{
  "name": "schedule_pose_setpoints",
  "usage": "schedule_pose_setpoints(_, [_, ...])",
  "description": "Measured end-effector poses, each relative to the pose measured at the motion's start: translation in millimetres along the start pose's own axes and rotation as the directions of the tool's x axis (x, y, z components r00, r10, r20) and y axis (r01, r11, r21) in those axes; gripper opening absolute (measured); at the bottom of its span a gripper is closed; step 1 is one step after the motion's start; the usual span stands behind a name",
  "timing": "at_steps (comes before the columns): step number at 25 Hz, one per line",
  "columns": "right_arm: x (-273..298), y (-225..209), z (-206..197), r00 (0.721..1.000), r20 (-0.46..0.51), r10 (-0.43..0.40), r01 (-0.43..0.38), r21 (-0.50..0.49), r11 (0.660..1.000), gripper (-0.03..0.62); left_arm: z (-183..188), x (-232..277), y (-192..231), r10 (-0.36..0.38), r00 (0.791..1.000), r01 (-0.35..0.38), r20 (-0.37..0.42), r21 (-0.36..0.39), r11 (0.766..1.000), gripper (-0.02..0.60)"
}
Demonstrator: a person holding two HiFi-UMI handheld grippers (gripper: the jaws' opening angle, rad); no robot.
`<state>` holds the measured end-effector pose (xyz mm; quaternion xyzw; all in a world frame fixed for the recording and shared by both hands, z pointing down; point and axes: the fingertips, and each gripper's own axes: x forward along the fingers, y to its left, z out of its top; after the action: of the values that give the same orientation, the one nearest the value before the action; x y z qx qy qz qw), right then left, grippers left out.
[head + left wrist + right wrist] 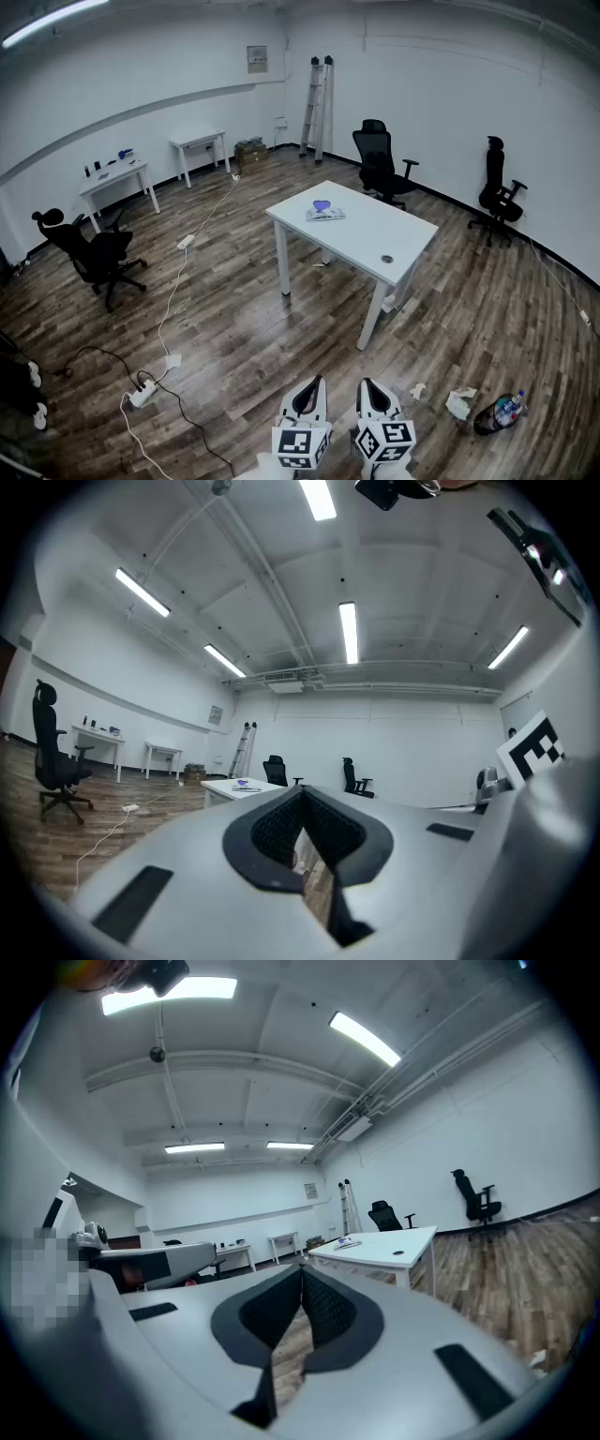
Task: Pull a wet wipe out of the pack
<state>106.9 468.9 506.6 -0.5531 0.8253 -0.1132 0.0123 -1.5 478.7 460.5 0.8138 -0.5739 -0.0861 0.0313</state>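
The wet wipe pack [322,212], pale with a purple top, lies on the far part of a white table [375,234] in the middle of the room. It is small and far off in the left gripper view [246,784] and the right gripper view [347,1242]. My left gripper [314,384] and right gripper [367,384] are side by side at the bottom of the head view, well short of the table. Both point roughly level toward it. The left gripper [302,794] has its tips together with nothing between them. So does the right gripper [302,1269].
A small dark round object [387,259] lies near the table's front edge. Black office chairs [98,255] [382,169] [497,192], a ladder [317,108] and two side desks [117,178] stand around. Cables and a power strip [142,394] cross the floor at left; crumpled paper [457,403] and a bottle [497,412] lie at right.
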Motion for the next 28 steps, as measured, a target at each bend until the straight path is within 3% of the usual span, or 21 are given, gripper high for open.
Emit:
schedule_pose_setpoints(11, [26.0, 6.7, -1.4, 1.0, -0.008, -0.009, 0.009, 0.004, 1.0, 0.009, -7.5, 13.8, 19.5, -0.012, 1.0, 0.012, -0.025, -0.007, 1.0, -0.002])
schedule_pose_setpoints(28, [73.4, -23.0, 6.6, 1.0, -0.006, -0.016, 0.017, 0.028, 0.999, 0.009, -10.4, 65.0, 35.8, 0.001, 1.0, -0.001, -0.022, 0.004, 1.0, -0.002])
